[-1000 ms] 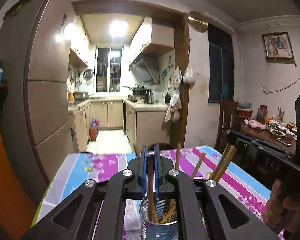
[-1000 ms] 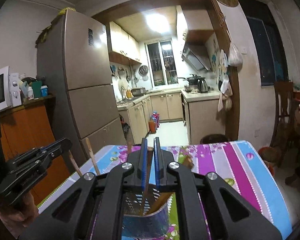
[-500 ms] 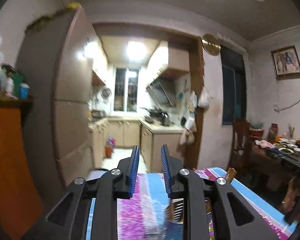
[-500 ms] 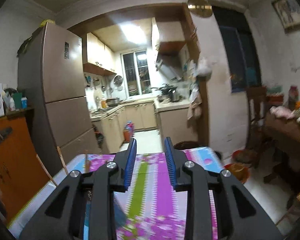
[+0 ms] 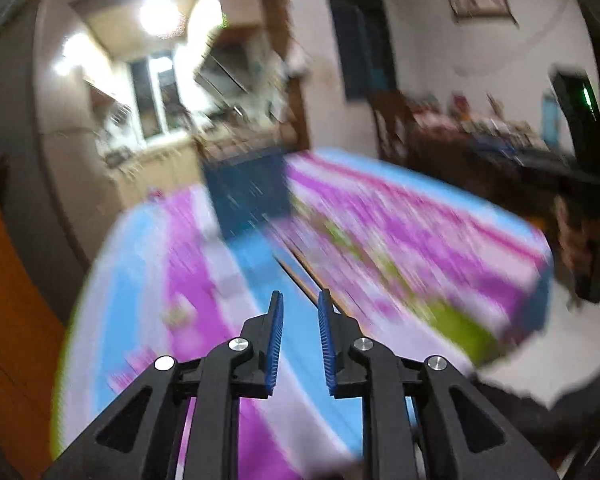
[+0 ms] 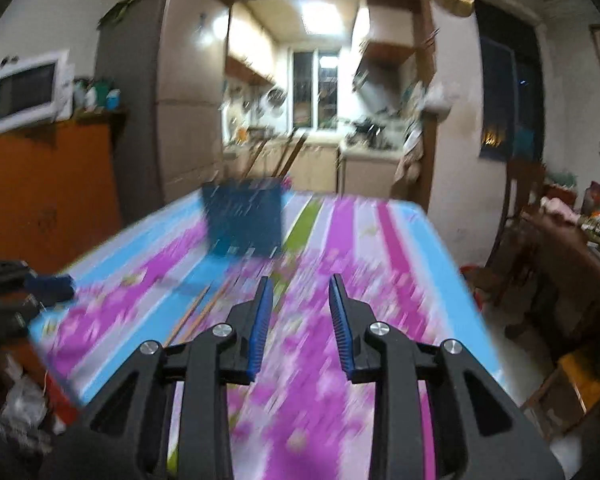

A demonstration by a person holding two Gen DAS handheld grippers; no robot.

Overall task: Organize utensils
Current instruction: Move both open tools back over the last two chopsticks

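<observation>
Both grippers are now pulling back, jaws parted and empty: left gripper (image 5: 299,300), right gripper (image 6: 300,284). I am seeing chopsticks (image 6: 198,312) lying near-left, utensil holder (image 6: 242,220) far. Blurred motion risks misjudging my next grasp.

Matt black plastic on the left claw (image 5: 299,300) and the right claw (image 6: 300,286), with ribbed blue rubbery pads (image 5: 275,344) on the inner faces and bright, polished metal pivot pins (image 6: 379,328). Smooth, faintly glossy striped pink, blue and green cloth over the desk (image 6: 380,248). Dark blue square utensil holder (image 6: 242,220), too blurred to tell plastic from mesh. Thin brown wooden chopsticks (image 6: 198,312) flat on the cloth. Brushed, satin metallic tall fridge (image 6: 172,92). Glossy orange-brown wooden cabinet (image 6: 48,184).
</observation>
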